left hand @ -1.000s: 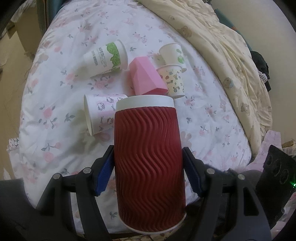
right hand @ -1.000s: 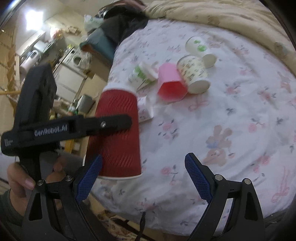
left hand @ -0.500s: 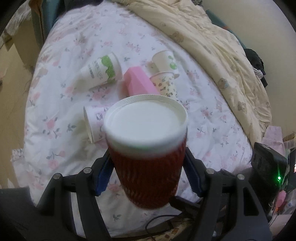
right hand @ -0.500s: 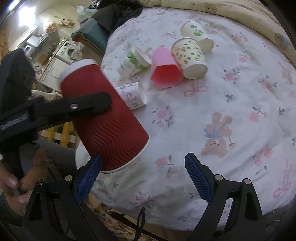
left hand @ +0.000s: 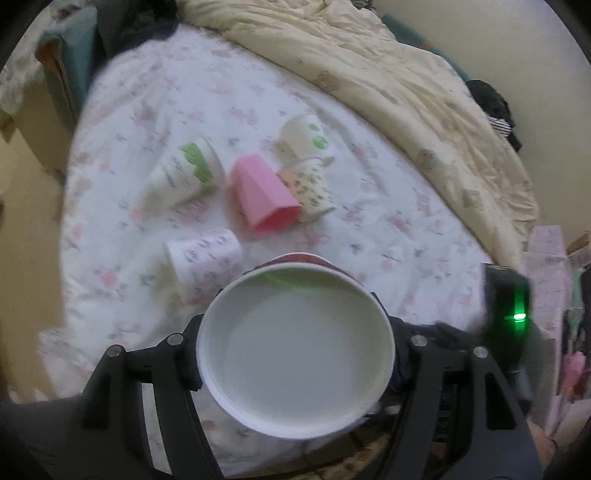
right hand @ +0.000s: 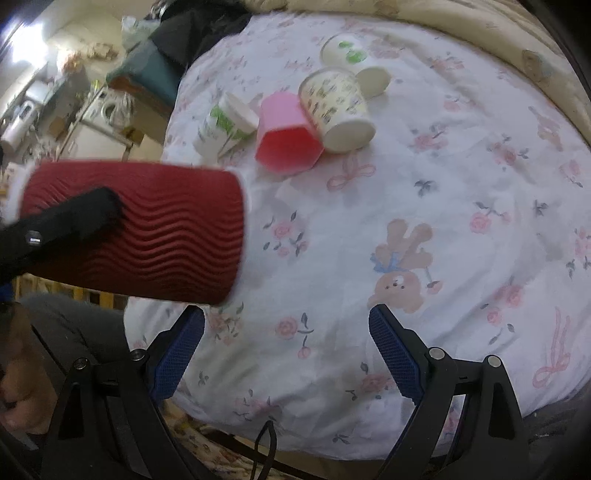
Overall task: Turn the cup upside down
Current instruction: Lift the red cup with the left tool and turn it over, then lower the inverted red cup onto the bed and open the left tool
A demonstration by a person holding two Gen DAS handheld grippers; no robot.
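Where cups (left hand: 264,194) lie, floral bedsheet (right hand: 424,206), beige quilt (left hand: 388,74).

Room as I see it through the wrist cameras:

- Bed (right hand: 461,206): white sheet printed with pink roses, bows and a brown bunny; fills most of both views.
- Quilt (left hand: 388,85): cream, bear print, bunched along the far side of the bed.
- Wall (left hand: 480,33): plain cream, behind the quilt.
- Dark clothes (left hand: 493,107): heaped at the quilt's far end, by the wall.
- Teal cushion (right hand: 147,74): on a wooden frame at the bed's far left corner, black clothing piled above it.
- Floor (left hand: 22,229): tan, left of the bed.
- White cabinets (right hand: 92,136): cluttered area beyond the bed, blurred; bright light (right hand: 18,40) at upper left.
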